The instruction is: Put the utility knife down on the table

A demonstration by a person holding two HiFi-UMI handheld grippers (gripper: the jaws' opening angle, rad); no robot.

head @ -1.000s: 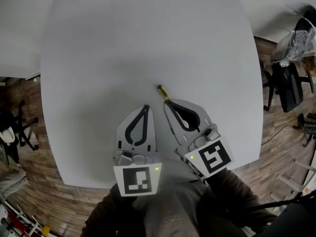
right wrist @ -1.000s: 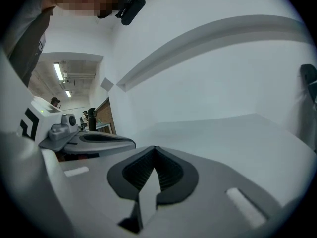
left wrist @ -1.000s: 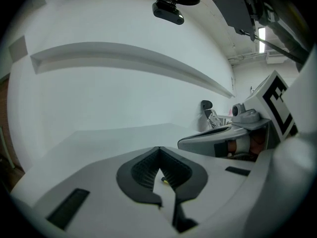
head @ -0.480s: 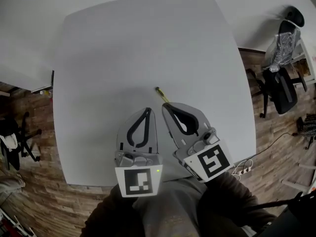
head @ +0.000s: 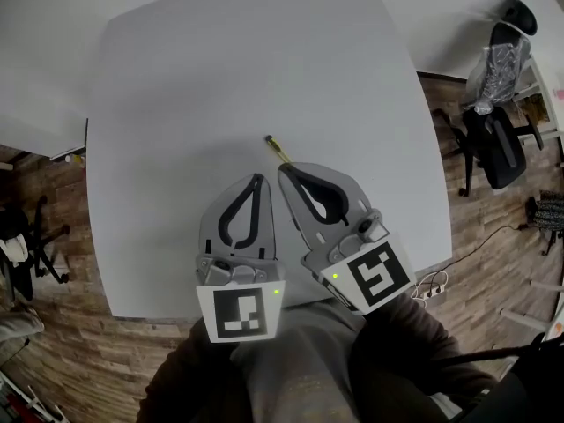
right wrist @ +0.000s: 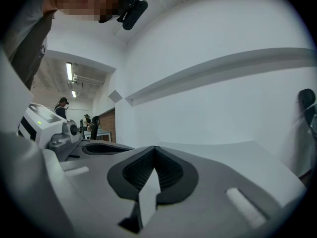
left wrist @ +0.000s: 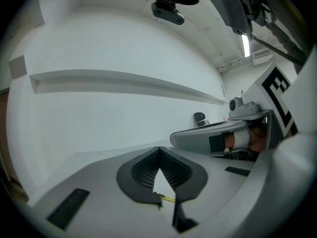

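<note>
A thin yellow-and-black utility knife (head: 276,149) lies on the white table (head: 220,69), pointing up-left just beyond the tip of my right gripper (head: 284,171). I cannot tell whether that tip touches it. The right gripper (right wrist: 154,148) is shut, and no knife shows between or past its jaws in the right gripper view. My left gripper (head: 256,180) hangs beside it, shut and empty. In the left gripper view (left wrist: 158,149) a sliver of the yellow knife (left wrist: 168,198) shows through the loop of the jaws.
A black office chair (head: 498,148) stands on the wooden floor right of the table, with a power strip (head: 432,289) near the table's front right corner. Another chair base (head: 31,236) is at the left. The table's front edge runs just under the grippers.
The head view has drifted, so the table sits differently in frame. Both grippers stay shut side by side, and the knife keeps its place just beyond the right tip.
</note>
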